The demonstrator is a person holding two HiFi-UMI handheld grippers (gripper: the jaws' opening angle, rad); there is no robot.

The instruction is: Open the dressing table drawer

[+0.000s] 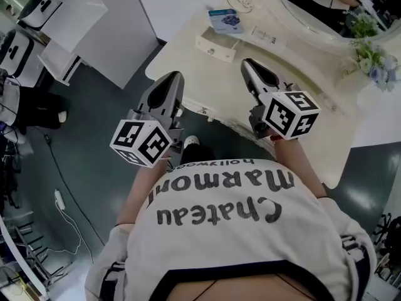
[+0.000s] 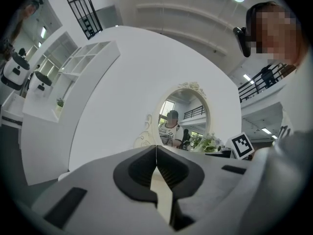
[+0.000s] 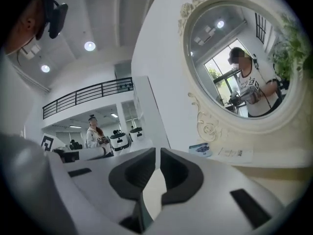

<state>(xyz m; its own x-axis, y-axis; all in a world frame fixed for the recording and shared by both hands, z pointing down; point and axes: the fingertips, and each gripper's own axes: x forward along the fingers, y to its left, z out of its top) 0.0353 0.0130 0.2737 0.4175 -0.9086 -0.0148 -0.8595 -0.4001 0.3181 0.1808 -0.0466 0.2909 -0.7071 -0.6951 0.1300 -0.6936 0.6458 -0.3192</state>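
The cream dressing table (image 1: 313,127) stands in front of me with an oval mirror (image 1: 326,24) at its back. A small cream drawer (image 1: 216,46) with a knob sits on the tabletop below the mirror, and a blue and white booklet (image 1: 225,21) lies just behind it. Another small knob (image 1: 202,110) shows on the table's front edge. My left gripper (image 1: 174,75) (image 2: 156,148) hangs level off the table's left front edge, shut and empty. My right gripper (image 1: 247,61) (image 3: 157,151) is over the tabletop, right of the small drawer, shut with nothing between its jaws.
White flowers (image 1: 373,64) stand at the table's right end. A white shelf unit (image 1: 69,39) and white machines (image 1: 41,8) are at the far left. A cable and power strip (image 1: 59,199) lie on the dark floor at the left.
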